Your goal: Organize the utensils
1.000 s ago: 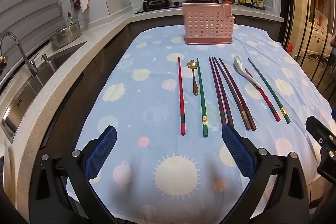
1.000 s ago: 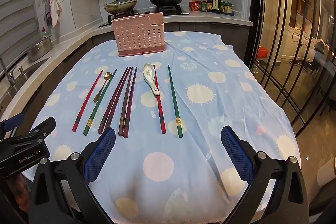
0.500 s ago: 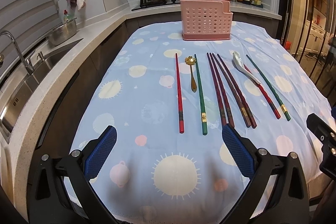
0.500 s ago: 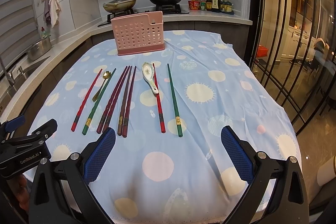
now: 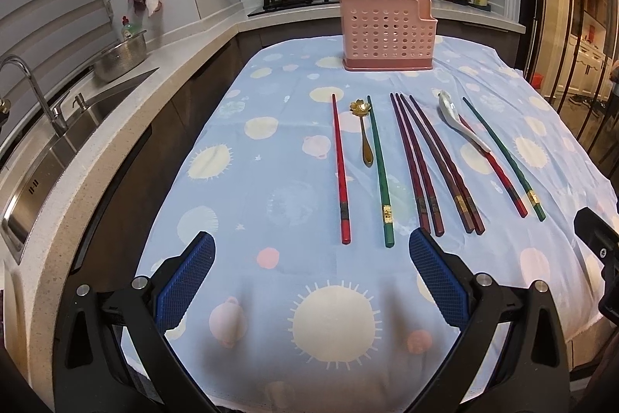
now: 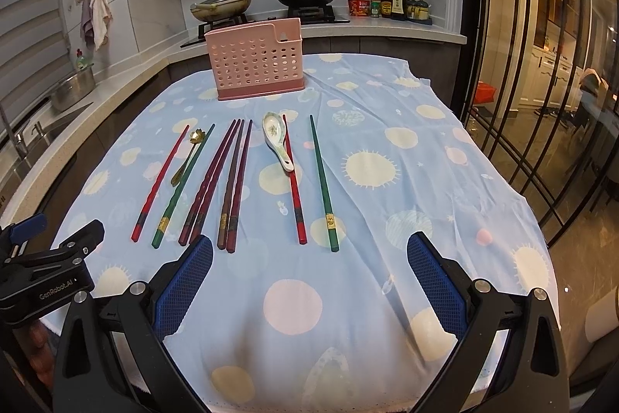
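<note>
Both gripper pairs, left gripper [image 5: 311, 252] and right gripper [image 6: 309, 254], gape empty over the dotted blue tablecloth [image 5: 271, 204] near the kitchen counter [image 5: 116, 126].

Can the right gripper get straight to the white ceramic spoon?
Probably yes: the right gripper is open above bare cloth, and the white ceramic spoon lies uncovered ahead, its handle resting on a red chopstick.

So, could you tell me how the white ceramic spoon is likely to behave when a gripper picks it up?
The white ceramic spoon looks glazed, so probably stiff but slippery. Its handle rests on a red chopstick, so lifting may nudge that. Being ceramic, it could chip if dropped.
</note>
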A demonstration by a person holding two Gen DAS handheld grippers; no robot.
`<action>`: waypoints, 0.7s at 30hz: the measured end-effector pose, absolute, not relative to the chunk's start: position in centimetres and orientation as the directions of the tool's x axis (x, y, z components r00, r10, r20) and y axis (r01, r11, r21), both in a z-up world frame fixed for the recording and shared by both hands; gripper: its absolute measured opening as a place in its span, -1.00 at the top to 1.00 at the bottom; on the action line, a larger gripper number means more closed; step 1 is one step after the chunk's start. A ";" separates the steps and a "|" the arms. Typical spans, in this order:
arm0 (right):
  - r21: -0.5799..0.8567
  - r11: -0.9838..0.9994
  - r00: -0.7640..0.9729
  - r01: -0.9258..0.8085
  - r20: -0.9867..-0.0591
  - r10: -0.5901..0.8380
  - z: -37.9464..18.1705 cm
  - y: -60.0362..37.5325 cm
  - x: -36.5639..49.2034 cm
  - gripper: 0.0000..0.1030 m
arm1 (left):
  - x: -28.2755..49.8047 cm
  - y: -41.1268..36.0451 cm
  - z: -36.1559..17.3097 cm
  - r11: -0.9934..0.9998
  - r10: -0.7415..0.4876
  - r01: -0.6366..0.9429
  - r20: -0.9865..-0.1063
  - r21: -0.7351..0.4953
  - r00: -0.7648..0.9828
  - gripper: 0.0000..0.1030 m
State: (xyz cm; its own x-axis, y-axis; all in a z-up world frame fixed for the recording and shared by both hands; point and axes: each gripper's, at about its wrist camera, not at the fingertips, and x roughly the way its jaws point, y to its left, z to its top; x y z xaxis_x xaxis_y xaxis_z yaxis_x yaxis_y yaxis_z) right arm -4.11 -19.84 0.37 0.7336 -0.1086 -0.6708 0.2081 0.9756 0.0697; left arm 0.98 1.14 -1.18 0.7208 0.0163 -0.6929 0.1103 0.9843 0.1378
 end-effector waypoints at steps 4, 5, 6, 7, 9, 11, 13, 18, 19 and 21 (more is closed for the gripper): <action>0.070 0.976 0.734 0.207 -0.671 -0.107 0.4 -19.9 -4.1 -0.88 | 1.0 1.1 -1.2 0.984 0.019 0.109 -0.692 0.141 0.721 -0.86; 0.071 0.976 0.733 0.207 -0.671 -0.107 0.4 -19.9 -4.1 -0.88 | 1.0 1.1 -1.2 0.984 0.020 0.109 -0.693 0.141 0.721 -0.86; 0.071 0.976 0.733 0.206 -0.672 -0.106 0.3 -19.9 -4.1 -0.88 | 1.0 1.1 -1.2 0.984 0.020 0.109 -0.693 0.142 0.721 -0.86; 0.072 0.976 0.732 0.206 -0.673 -0.105 0.4 -19.9 -4.1 -0.88 | 1.0 1.1 -1.2 0.984 0.020 0.109 -0.693 0.142 0.720 -0.86; 0.071 0.976 0.732 0.205 -0.673 -0.105 0.5 -19.7 -4.0 -0.88 | 1.0 1.1 -1.2 0.984 0.019 0.109 -0.693 0.141 0.721 -0.86; 0.071 0.977 0.733 0.202 -0.672 -0.103 0.5 -19.6 -3.9 -0.88 | 1.0 1.1 -1.2 0.984 0.020 0.109 -0.693 0.141 0.721 -0.86; 0.071 0.977 0.733 0.201 -0.672 -0.102 0.5 -19.5 -3.9 -0.88 | 1.0 1.1 -1.2 0.984 0.021 0.109 -0.693 0.142 0.721 -0.86; 0.071 0.977 0.734 0.201 -0.671 -0.102 0.5 -19.4 -3.9 -0.88 | 1.0 1.2 -1.2 0.984 0.020 0.108 -0.695 0.139 0.719 -0.86; 0.072 0.977 0.735 0.200 -0.671 -0.101 0.5 -19.5 -4.0 -0.88 | 1.0 1.2 -1.3 0.985 0.020 0.107 -0.695 0.139 0.718 -0.86; 0.073 0.977 0.735 0.199 -0.671 -0.100 0.5 -19.4 -3.9 -0.88 | 1.0 1.2 -1.3 0.985 0.018 0.108 -0.697 0.136 0.717 -0.86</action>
State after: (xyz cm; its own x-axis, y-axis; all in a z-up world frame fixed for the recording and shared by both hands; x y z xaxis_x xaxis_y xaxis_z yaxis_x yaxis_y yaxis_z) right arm -3.95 -19.39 0.53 0.7347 -0.0998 -0.6710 0.1992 0.9773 0.0727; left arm 0.99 1.24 -1.33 0.7171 0.0178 -0.6968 0.1077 0.9849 0.1359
